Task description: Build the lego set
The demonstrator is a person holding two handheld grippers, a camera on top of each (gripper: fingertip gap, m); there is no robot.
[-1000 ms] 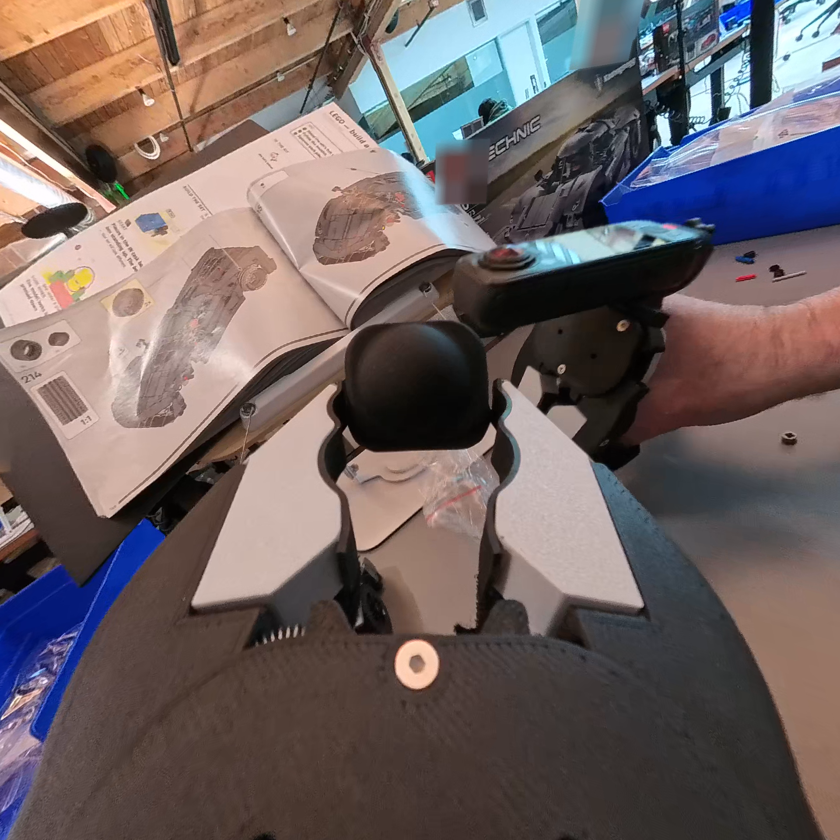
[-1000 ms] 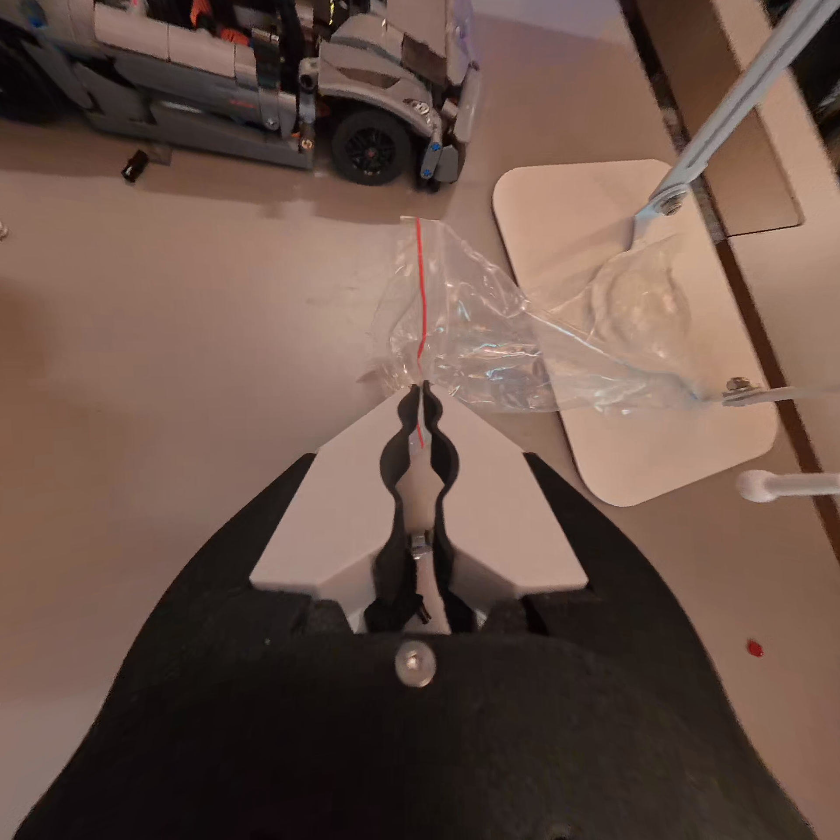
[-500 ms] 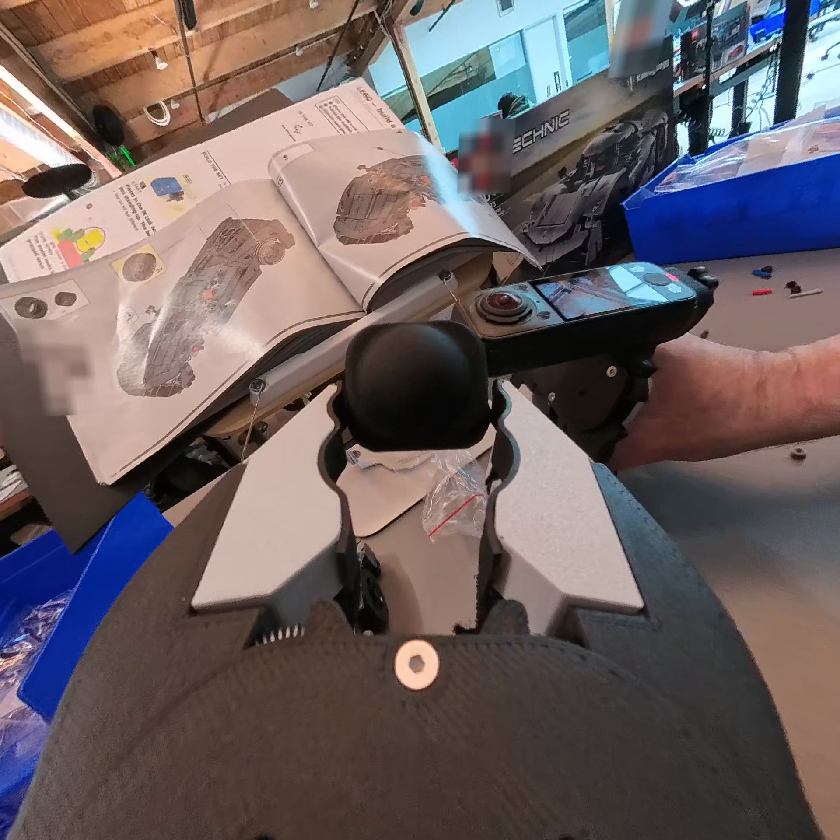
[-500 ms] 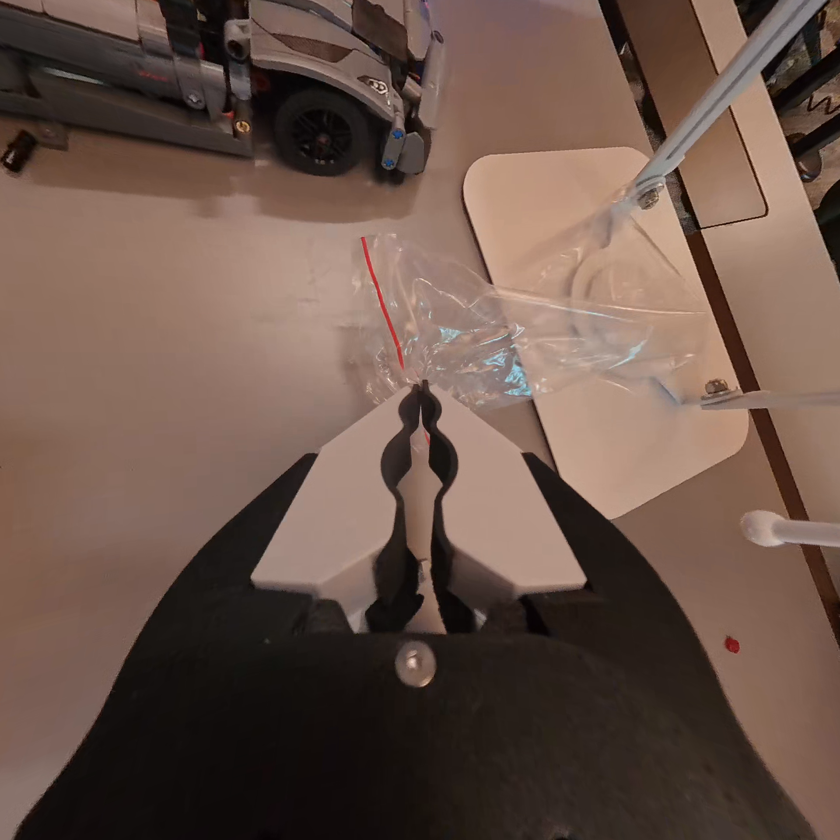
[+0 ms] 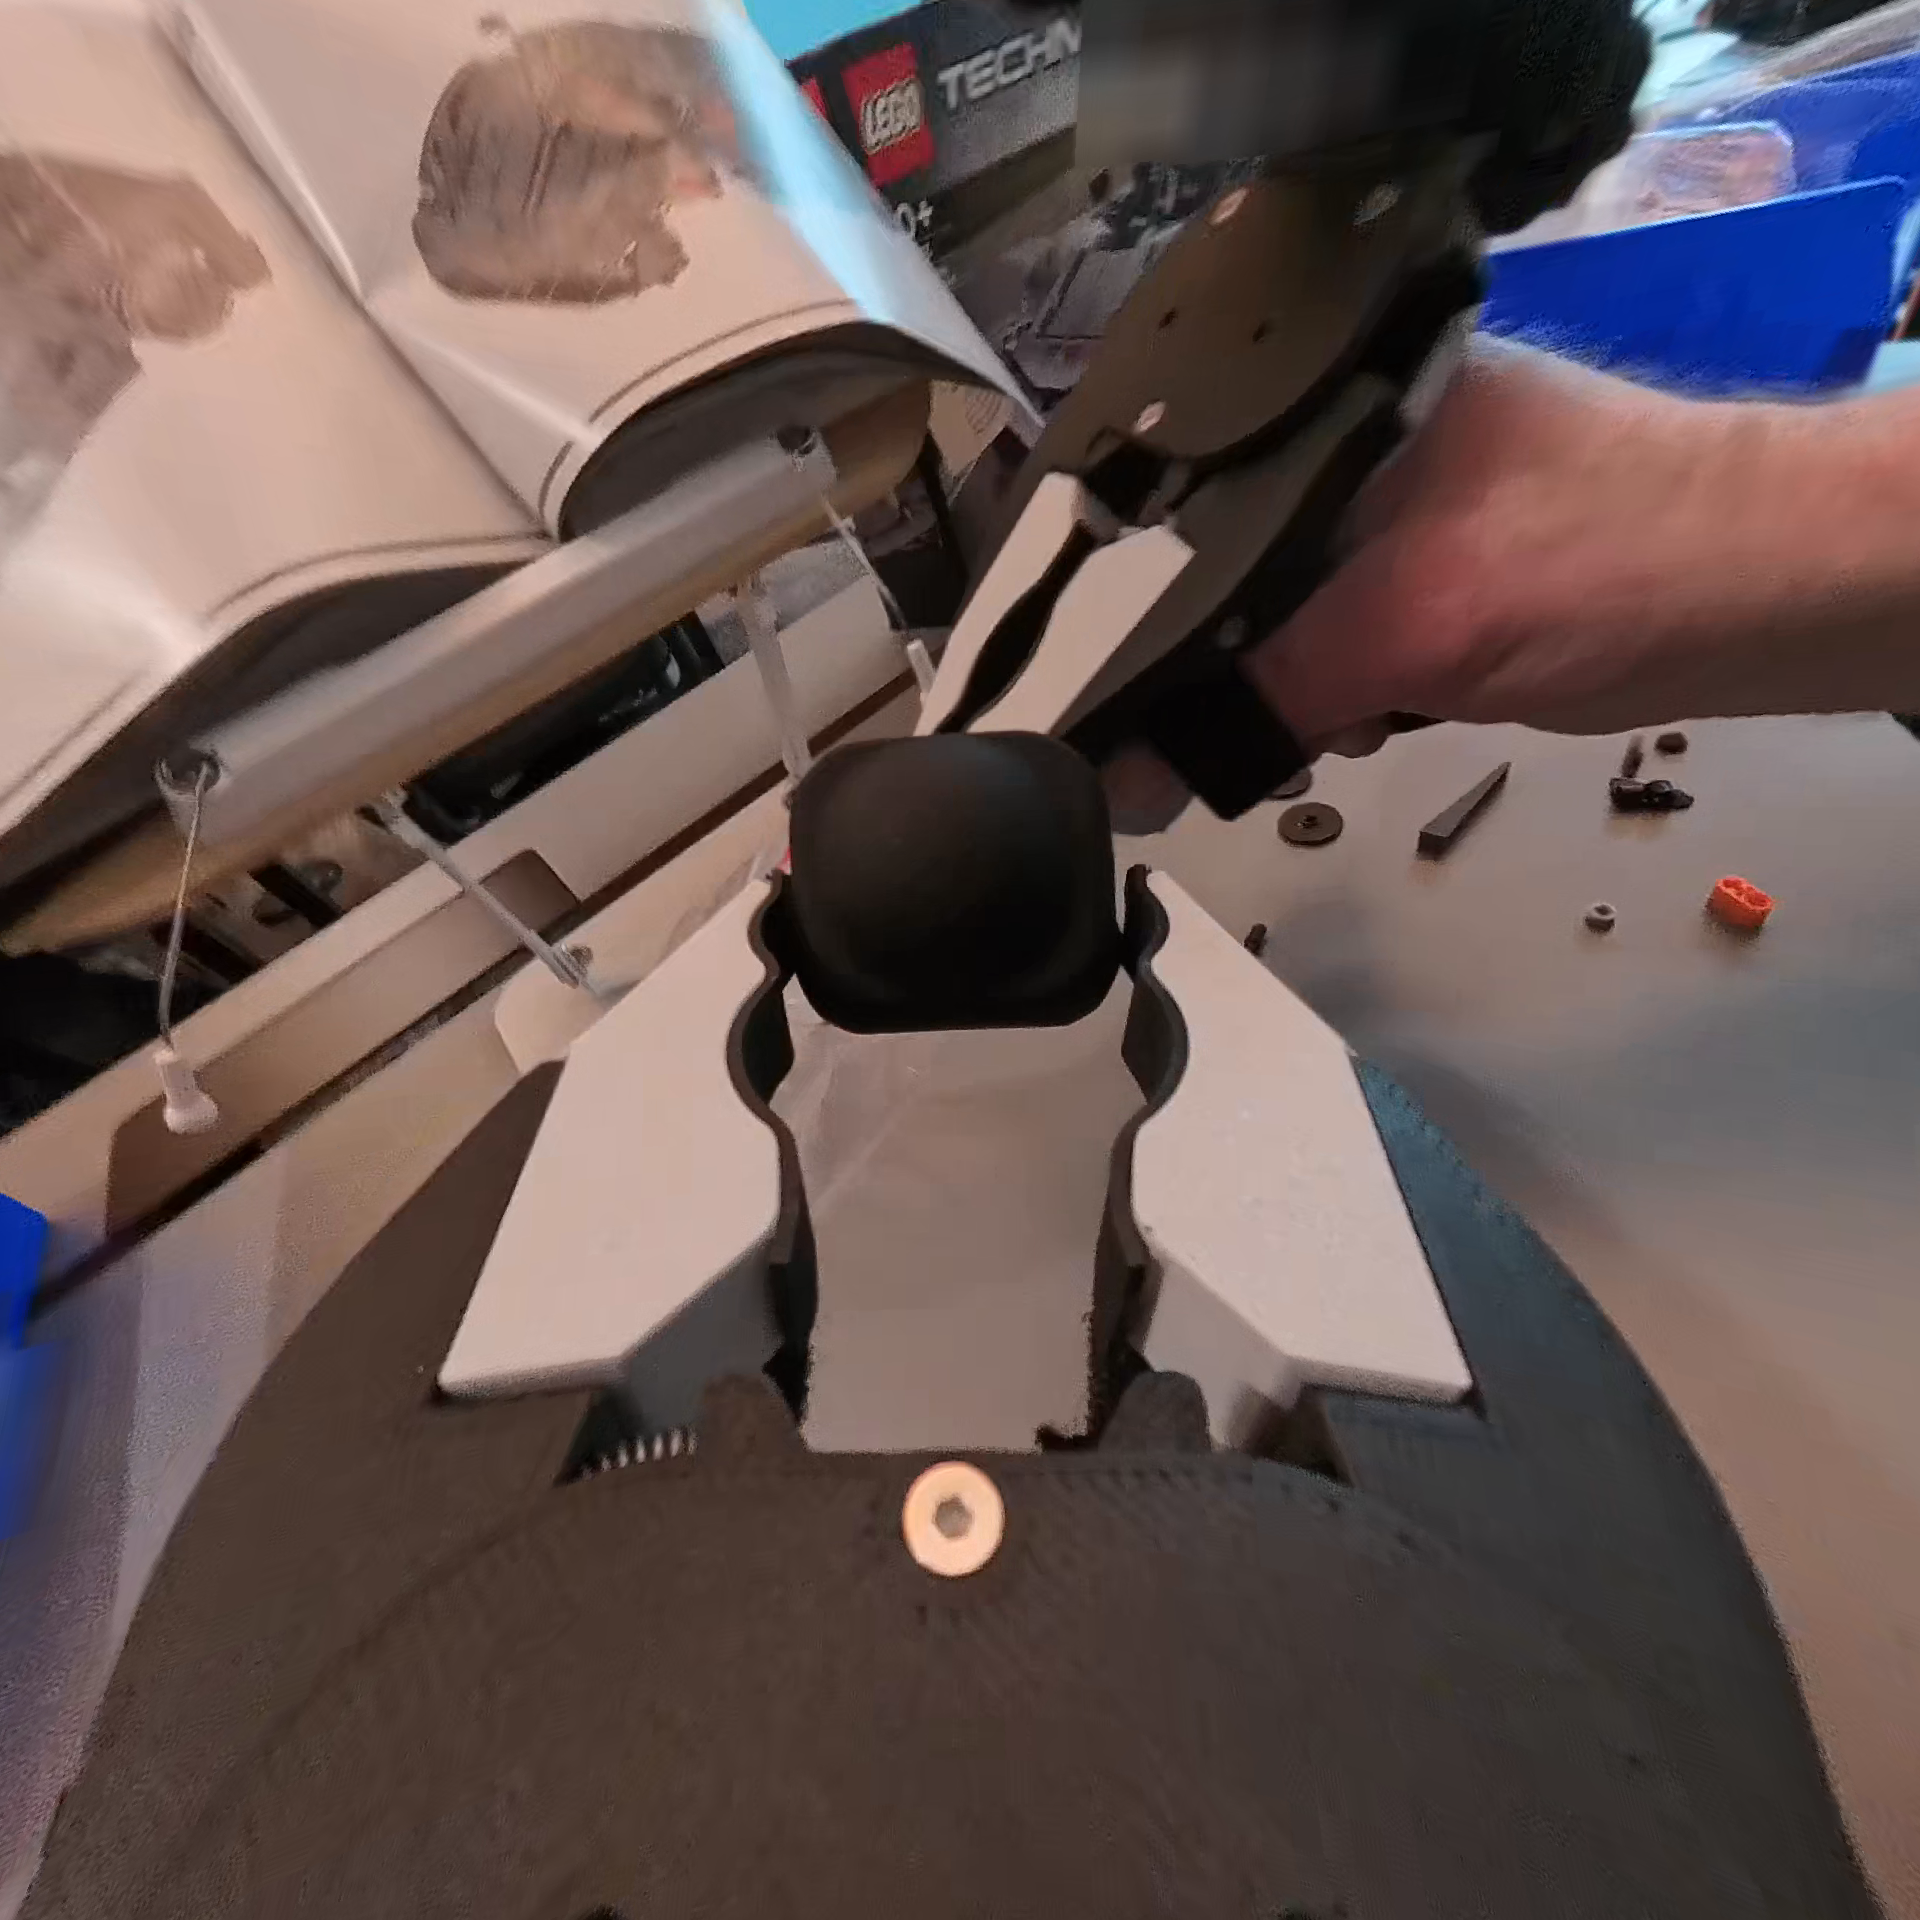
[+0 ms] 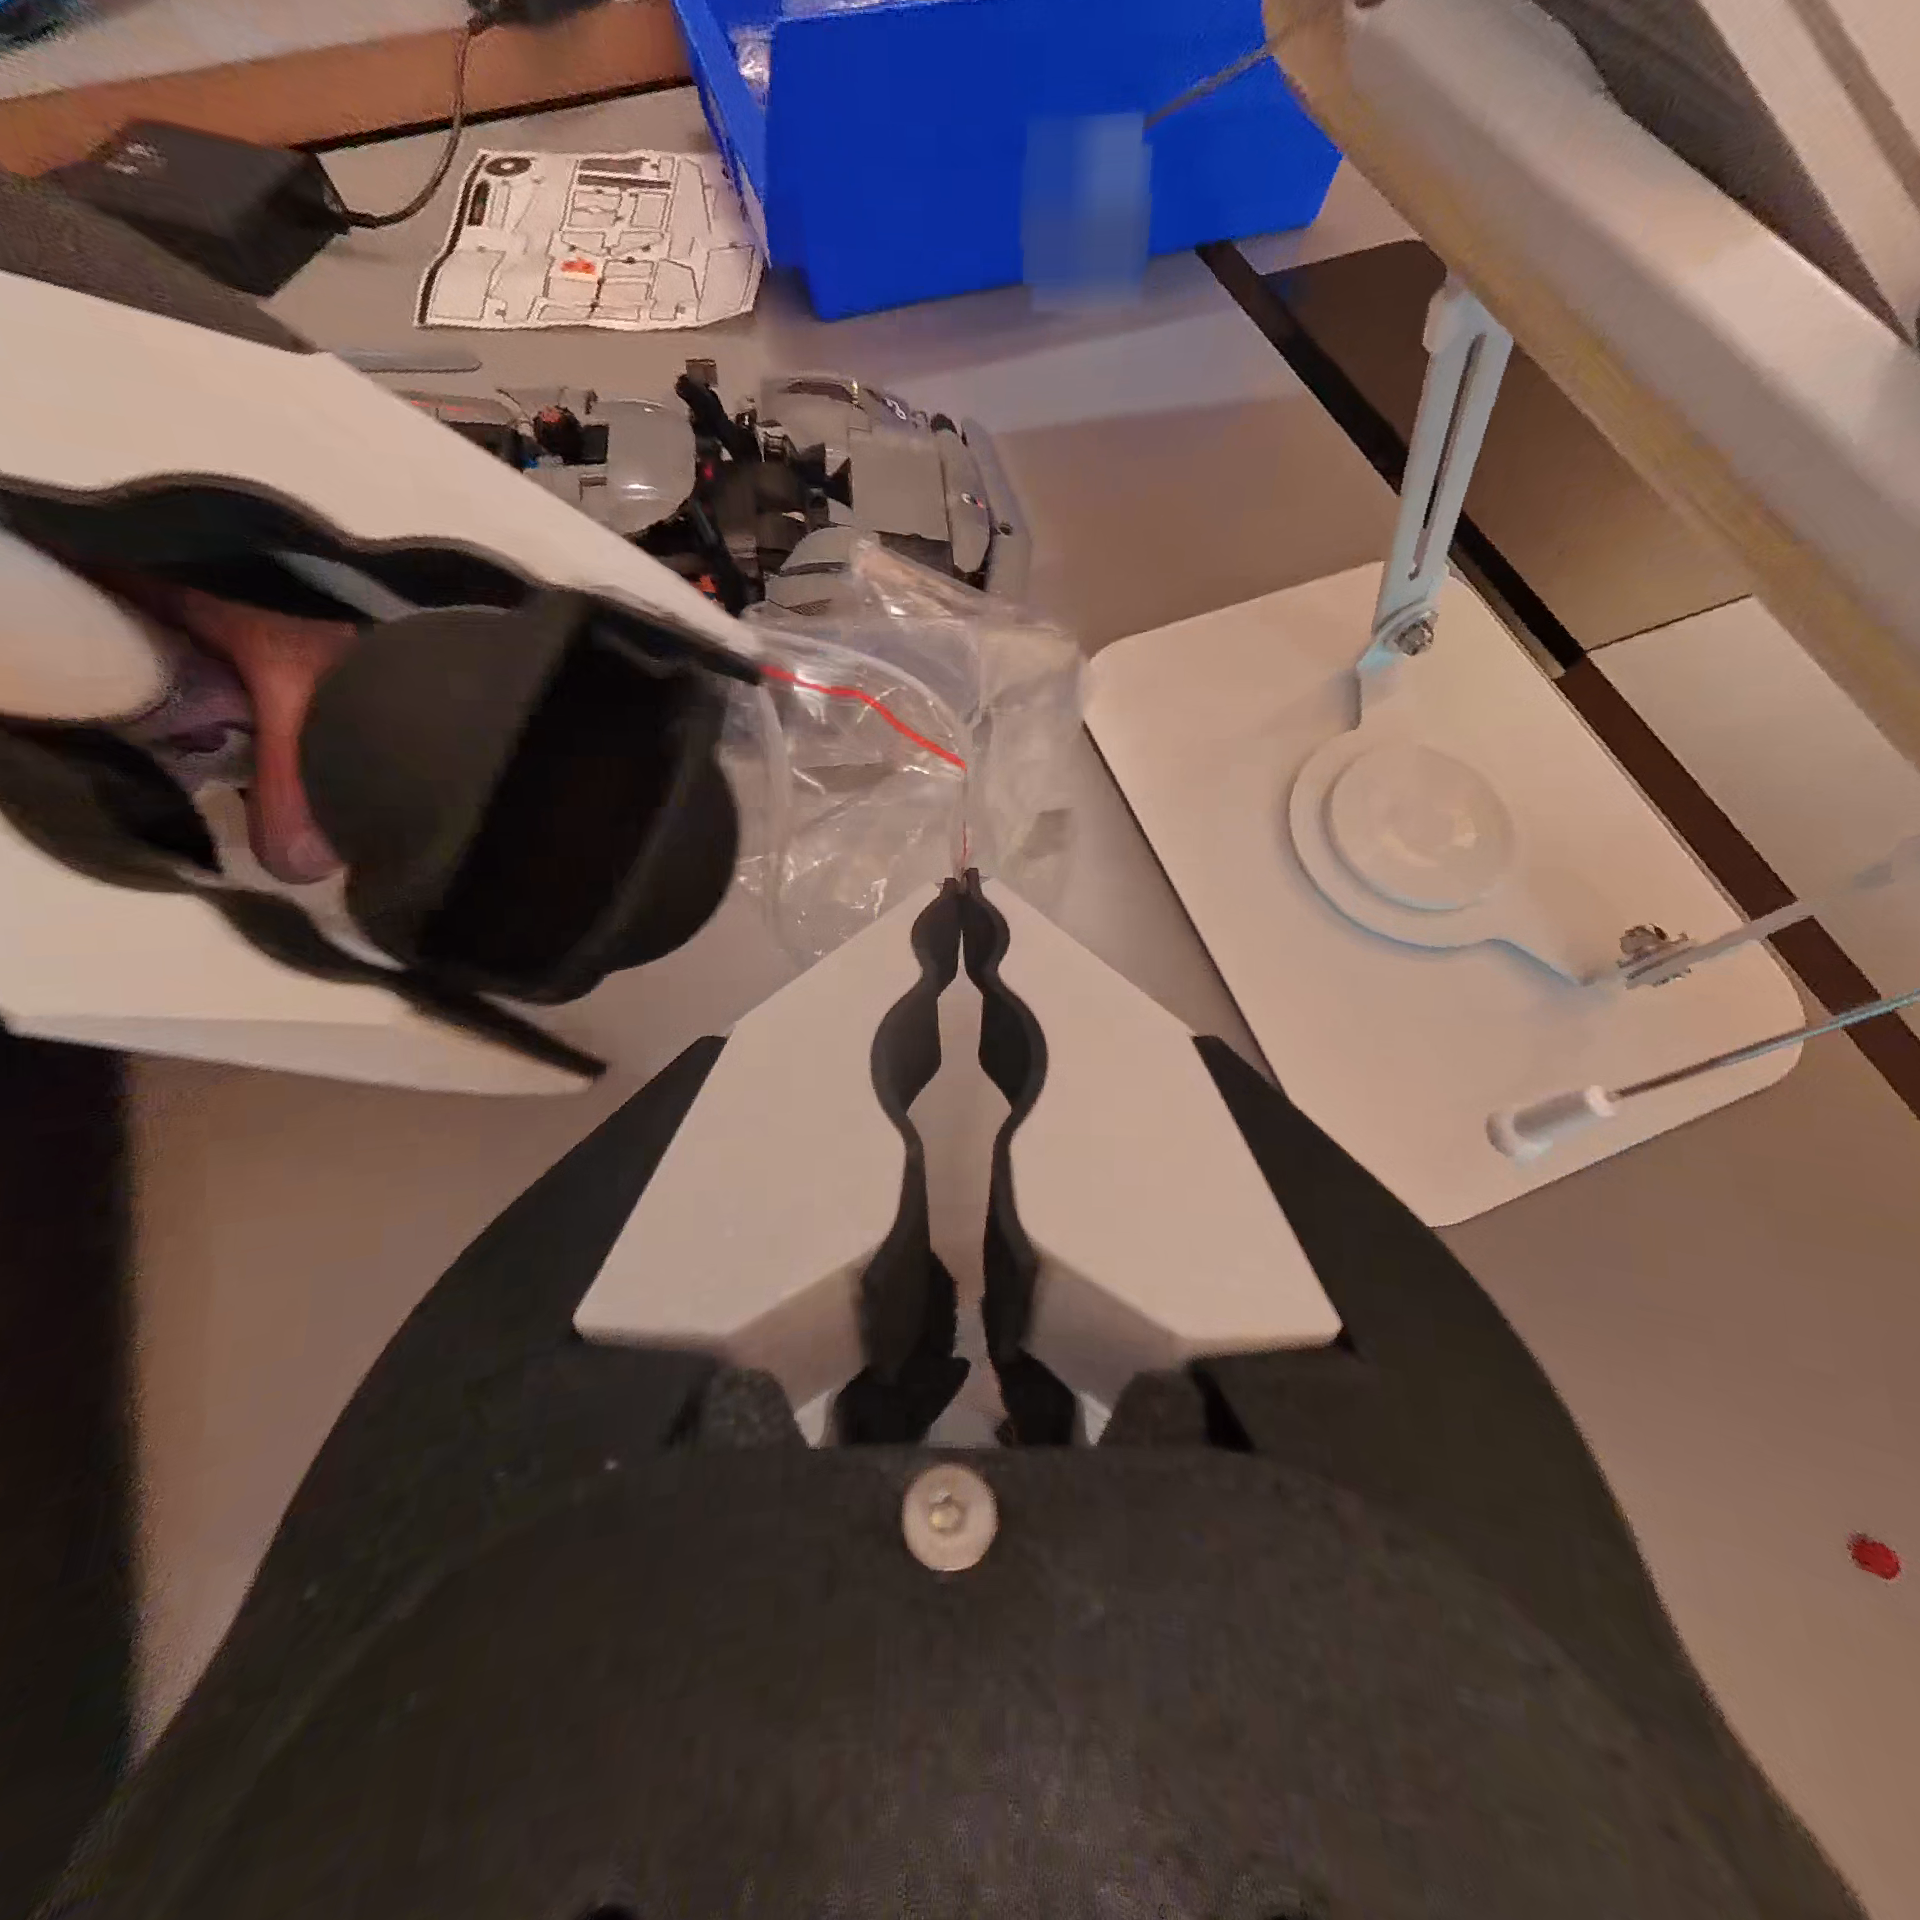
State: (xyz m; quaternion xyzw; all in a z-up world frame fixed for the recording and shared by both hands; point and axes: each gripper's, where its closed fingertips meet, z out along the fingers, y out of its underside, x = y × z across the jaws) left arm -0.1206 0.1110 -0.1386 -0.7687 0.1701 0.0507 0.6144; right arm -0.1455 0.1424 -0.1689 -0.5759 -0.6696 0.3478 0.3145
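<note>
My left gripper (image 5: 956,888) is shut on a black rounded tyre (image 5: 951,883), one pad on each side. In the right wrist view the left gripper (image 6: 665,862) comes in from the left with the tyre (image 6: 520,800), whose end sits at the mouth of a clear plastic bag (image 6: 883,748) with a red stripe. My right gripper (image 6: 961,883) is shut on the bag's edge and holds it above the table. In the left wrist view the right gripper (image 5: 977,717) slants down just behind the tyre, held by a hand (image 5: 1558,582). The grey lego car (image 6: 790,488) stands behind the bag.
An open instruction book (image 5: 416,260) rests on a stand with a white base plate (image 6: 1455,1039) to the right. A blue bin (image 6: 987,156) and a sticker sheet (image 6: 592,239) lie behind the car. Small loose parts, one orange (image 5: 1735,899), lie on the table. Spacing between my two grippers at the tips: around 5 cm.
The left gripper has carried the tyre forward to the bag held by the right gripper. The right gripper has lifted and turned with the bag, which hangs open by the tyre.
</note>
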